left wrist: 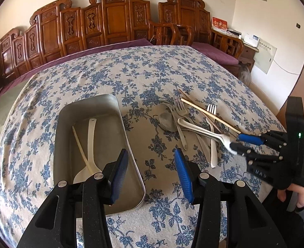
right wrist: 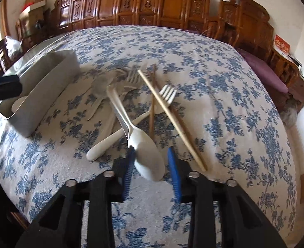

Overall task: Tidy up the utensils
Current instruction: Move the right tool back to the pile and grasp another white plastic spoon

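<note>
A table draped in a blue-flowered cloth [left wrist: 131, 72] is standing before carved wooden chairs [left wrist: 114, 18]. The right gripper [right wrist: 152, 163] is clamping the bowl of a white spoon [right wrist: 145, 153] beside the heap of forks and chopsticks [left wrist: 195, 115]. The left gripper [left wrist: 151, 173] is hovering, jaws apart and empty, over the metal tray's [left wrist: 129, 144] rim; a white spoon and chopstick are lying inside.
</note>
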The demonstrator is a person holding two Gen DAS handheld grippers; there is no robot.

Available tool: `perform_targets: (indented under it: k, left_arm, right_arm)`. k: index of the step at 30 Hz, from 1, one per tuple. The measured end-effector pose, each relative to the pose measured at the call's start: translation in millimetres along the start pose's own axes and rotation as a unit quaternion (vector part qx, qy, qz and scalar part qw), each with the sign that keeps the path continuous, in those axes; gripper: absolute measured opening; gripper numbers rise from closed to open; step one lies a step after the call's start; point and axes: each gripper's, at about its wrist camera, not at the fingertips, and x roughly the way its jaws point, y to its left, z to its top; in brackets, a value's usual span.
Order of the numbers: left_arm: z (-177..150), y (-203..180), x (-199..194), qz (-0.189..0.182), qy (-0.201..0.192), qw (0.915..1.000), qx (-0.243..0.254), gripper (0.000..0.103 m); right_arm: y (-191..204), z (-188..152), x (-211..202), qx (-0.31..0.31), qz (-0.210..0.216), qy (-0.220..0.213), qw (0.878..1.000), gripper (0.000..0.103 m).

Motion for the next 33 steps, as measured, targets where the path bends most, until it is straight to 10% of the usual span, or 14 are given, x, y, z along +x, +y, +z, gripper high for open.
perform_targets:
  k: [7,11,33]
  left_arm:
    - [-0.3,-0.9,0.7,0.0,0.001,1.0,0.003,0.044]
    - [-0.7,-3.2,0.0,0.001,0.001,1.0,0.006,0.044]
    - [-1.9,-11.0,-0.4,0.002,-0.001,0.9998,0.02,0.044]
  right_arm:
    - [1.8,2.7,-0.1,-0.003,0.021,-0.003,1.0,0.025]
    - [2.0,5.8,5.1,-0.008,0.023,-0.004,1.0,0.043]
    - [-12.3,5.2,0.8,0.034,0.051,-0.002,0.998,0.033]
